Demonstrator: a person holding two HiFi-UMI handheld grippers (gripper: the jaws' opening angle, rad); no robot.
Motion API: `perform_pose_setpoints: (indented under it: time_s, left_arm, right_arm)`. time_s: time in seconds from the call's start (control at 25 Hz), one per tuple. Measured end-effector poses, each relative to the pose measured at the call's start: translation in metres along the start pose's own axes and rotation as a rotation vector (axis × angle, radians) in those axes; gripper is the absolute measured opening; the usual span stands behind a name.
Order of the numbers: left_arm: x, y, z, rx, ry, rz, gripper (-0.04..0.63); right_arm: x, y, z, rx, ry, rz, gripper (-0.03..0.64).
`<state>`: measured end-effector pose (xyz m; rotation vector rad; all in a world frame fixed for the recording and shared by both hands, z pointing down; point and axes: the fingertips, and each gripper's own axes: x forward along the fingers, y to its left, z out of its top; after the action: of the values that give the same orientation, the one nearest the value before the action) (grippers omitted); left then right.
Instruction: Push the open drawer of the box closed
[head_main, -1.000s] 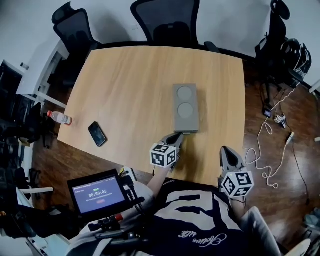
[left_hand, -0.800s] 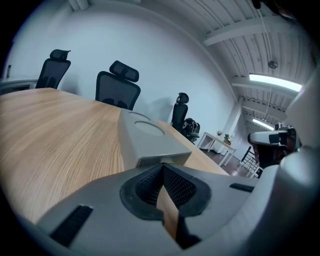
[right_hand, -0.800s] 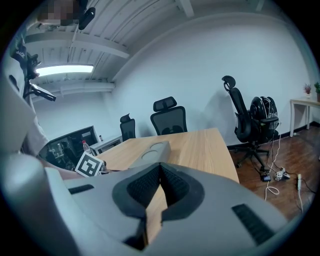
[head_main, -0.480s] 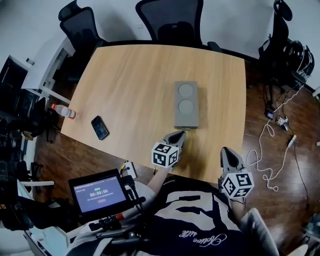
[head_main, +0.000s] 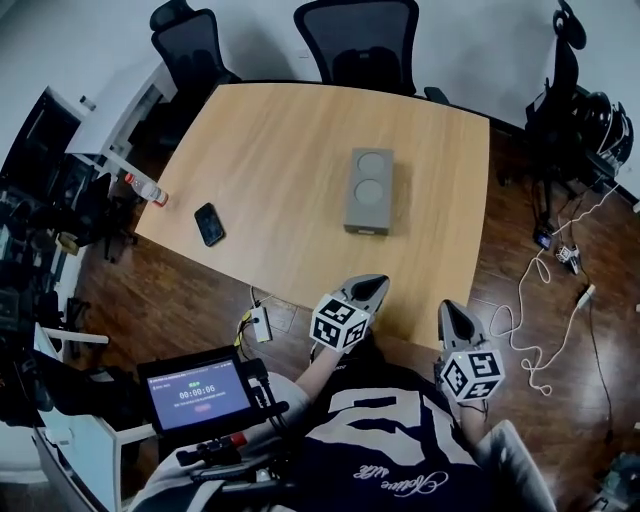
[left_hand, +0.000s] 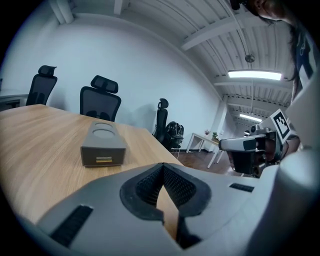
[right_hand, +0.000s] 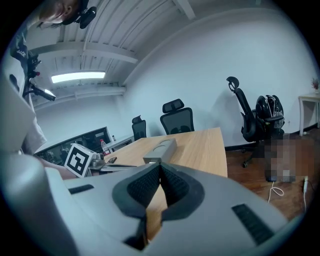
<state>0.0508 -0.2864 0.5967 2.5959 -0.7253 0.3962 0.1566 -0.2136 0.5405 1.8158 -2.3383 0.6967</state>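
The box lies on the desk, right of centre, with its drawer front facing the person. In the left gripper view that front looks flush with the box body, so the closing push is judged complete or nearly so. Check the seam around the front. If any gap shows, place the closed tips of the left hand-held gripper squarely on the middle of the front and press along the box's long axis, slowly and level. An off-centre or hurried push would probably slide or turn the box instead of seating the drawer. The left hand-held gripper sits over the near edge of the desk, well apart from the box, its jaws together and gripping nothing. The right hand-held gripper is by the desk's near right edge – jaws likewise together, empty, touching nothing.
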Motion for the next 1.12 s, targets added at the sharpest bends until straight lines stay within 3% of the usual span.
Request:
perform_pose_setpoints:
  time_s: [0.32,0.68,0.96,1.12]
  left_arm:
    - [-0.051,-0.085,-0.044,-0.011,-0.010,0.089,0.002]
    - [-0.119,-0.167,-0.104,-0.128,-0.052,0.221,0.002]
    - [-0.171,-0.220,-0.110,-0.193,-0.140,0.271,0.002]
    - [-0.196,-0.232,-0.118,-0.176,-0.136,0.284,0.002]
  right_arm:
    - [-0.073,0.005,-0.032,-0.022,0.016,0.088,-0.002]
    - [-0.142,0.028,-0.085,-0.075,0.091,0.227,-0.003]
    - [-0.175,0.064,-0.110,-0.076,0.122,0.313,-0.003]
    - [-0.182,0.090,-0.127,-0.080,0.132,0.355,-0.002]
